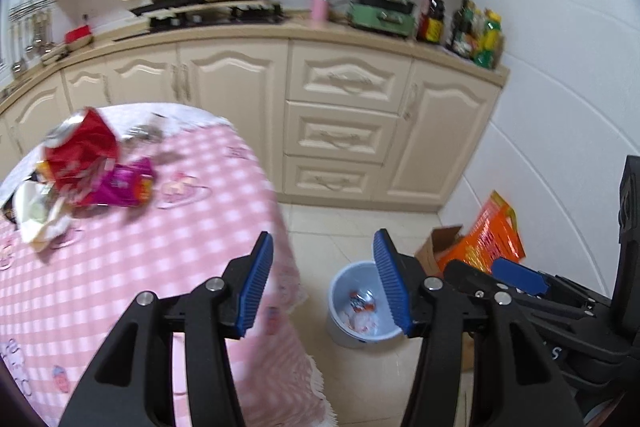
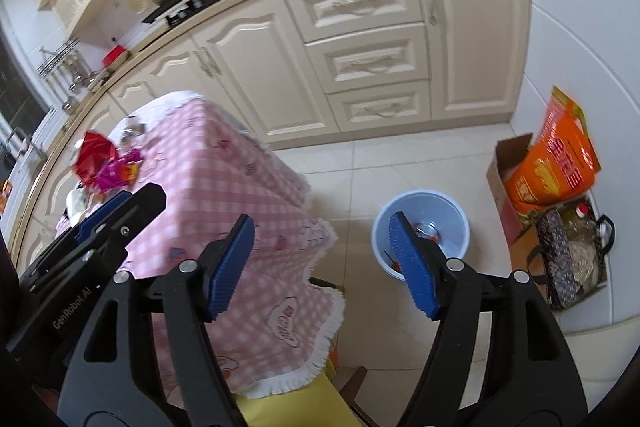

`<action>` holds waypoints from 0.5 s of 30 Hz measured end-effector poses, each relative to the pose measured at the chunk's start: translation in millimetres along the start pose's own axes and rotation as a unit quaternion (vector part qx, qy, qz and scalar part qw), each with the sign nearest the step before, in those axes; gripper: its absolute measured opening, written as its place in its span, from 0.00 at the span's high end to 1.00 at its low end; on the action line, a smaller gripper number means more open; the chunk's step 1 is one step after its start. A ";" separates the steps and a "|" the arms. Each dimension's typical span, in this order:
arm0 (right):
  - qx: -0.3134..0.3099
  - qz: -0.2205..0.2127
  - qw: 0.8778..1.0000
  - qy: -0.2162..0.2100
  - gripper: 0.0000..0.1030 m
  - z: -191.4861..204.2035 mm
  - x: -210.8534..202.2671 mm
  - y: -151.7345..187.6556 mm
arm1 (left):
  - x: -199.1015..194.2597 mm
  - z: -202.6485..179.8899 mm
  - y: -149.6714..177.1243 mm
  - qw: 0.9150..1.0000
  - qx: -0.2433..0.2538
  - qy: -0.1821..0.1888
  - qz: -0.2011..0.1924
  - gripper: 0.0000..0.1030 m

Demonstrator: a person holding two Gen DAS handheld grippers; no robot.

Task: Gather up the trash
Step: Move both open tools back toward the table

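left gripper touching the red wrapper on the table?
Apart. In the left wrist view, the left gripper is open and empty, with bare pink cloth between it and the red wrapper.

Only clean read: "GenRobot.AI", white lettering on the black body of the left gripper (image 2: 100, 223), seen from the right wrist cam. Orange bag (image 2: 554, 163) by the wall has big red Chinese chars, too blurred to read. Pink tablecloth (image 2: 256, 267) has an embroidered script motif near the fringe, illegible. Counter bottles' labels: unreadable.

Wrappers (image 1: 96, 167) on checkered table (image 1: 168, 239)
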State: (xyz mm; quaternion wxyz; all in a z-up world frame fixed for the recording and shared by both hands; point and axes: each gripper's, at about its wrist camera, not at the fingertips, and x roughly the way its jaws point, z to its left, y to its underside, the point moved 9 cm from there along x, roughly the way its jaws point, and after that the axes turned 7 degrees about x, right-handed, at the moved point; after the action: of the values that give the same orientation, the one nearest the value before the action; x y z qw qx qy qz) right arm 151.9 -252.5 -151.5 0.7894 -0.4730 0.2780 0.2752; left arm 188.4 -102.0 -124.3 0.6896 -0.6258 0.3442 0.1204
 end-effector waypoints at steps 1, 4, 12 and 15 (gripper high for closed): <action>-0.005 -0.003 1.000 -0.003 0.30 7.2 -0.9 0.2 | -6.9 9.4 0.0 1.000 -0.004 -0.005 -0.008 0.50; -0.019 -0.009 1.000 -0.017 0.29 28.8 -2.1 2.1 | -21.7 38.7 3.0 0.999 -0.022 -0.023 -0.022 0.50; -0.070 0.004 0.996 -0.054 0.28 96.8 11.6 11.9 | -46.9 108.6 12.8 0.994 -0.067 -0.076 -0.034 0.50; -0.090 0.013 0.993 -0.071 0.28 123.9 20.7 16.5 | -54.3 137.0 19.6 0.991 -0.086 -0.099 -0.033 0.50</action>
State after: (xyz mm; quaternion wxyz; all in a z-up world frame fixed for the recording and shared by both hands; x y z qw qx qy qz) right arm 176.8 -130.8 -126.5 0.7580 -0.5176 0.2017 0.3418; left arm 181.2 45.7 -108.4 0.6670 -0.6791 0.2420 0.1880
